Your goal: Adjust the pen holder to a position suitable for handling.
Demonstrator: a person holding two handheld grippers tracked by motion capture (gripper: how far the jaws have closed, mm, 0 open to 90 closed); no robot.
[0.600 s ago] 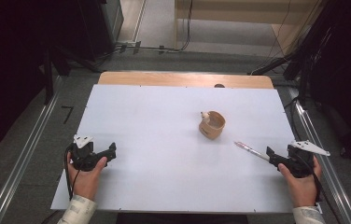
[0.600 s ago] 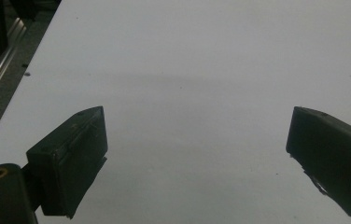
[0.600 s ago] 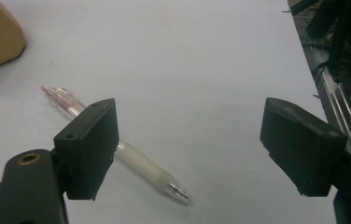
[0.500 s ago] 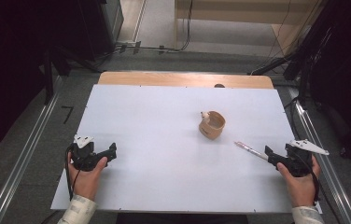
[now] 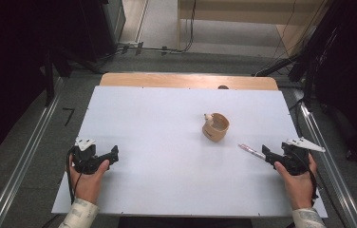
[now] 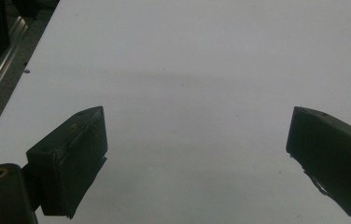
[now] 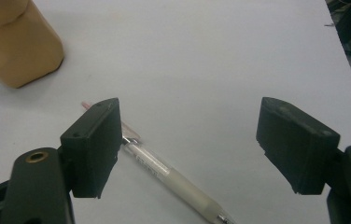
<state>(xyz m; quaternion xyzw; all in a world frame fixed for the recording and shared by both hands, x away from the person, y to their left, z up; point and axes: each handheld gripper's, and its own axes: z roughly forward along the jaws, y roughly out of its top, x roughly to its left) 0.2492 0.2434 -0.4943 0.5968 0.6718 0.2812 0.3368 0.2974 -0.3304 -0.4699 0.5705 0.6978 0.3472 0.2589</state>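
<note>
Right gripper (image 7: pixel 187 140) jaws spread wide, empty, low over translucent white plastic pen (image 7: pixel 164 172) lying flat on white table (image 5: pixel 157 142), near tan wooden cup (image 5: pixel 215 127). Step: approach for pick. Next: centre jaws across barrel, close. Left gripper (image 6: pixel 197 154) wide open, idle.

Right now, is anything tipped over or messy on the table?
Nothing spilled or broken. The tan cup stands upright. The pen lies loose on the white table, slanting between the right gripper's open jaws, partly under one jaw.
</note>
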